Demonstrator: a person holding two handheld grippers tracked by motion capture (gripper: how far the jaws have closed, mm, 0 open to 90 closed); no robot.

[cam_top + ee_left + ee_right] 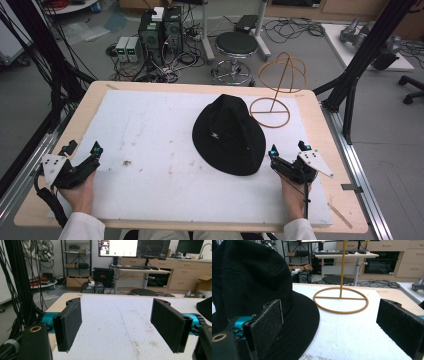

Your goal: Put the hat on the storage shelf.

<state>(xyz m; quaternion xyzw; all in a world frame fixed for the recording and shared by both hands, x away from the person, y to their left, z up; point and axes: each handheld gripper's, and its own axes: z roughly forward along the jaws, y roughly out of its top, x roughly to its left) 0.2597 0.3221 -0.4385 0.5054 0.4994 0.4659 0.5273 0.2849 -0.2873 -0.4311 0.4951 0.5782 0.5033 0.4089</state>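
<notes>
Both tools gape wide and hold nothing: the left tool (82,152) at lower left, the right tool (289,152) just right of the black hat (227,135) mid-frame.

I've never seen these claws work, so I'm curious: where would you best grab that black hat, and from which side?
Probably by the brim of the black hat, at its near right edge. The brim is thin and flat, so two pads can pinch it, whereas the crown is wide and soft. The right tool sits open just beside that edge, so coming in low from the right looks easiest.
</notes>
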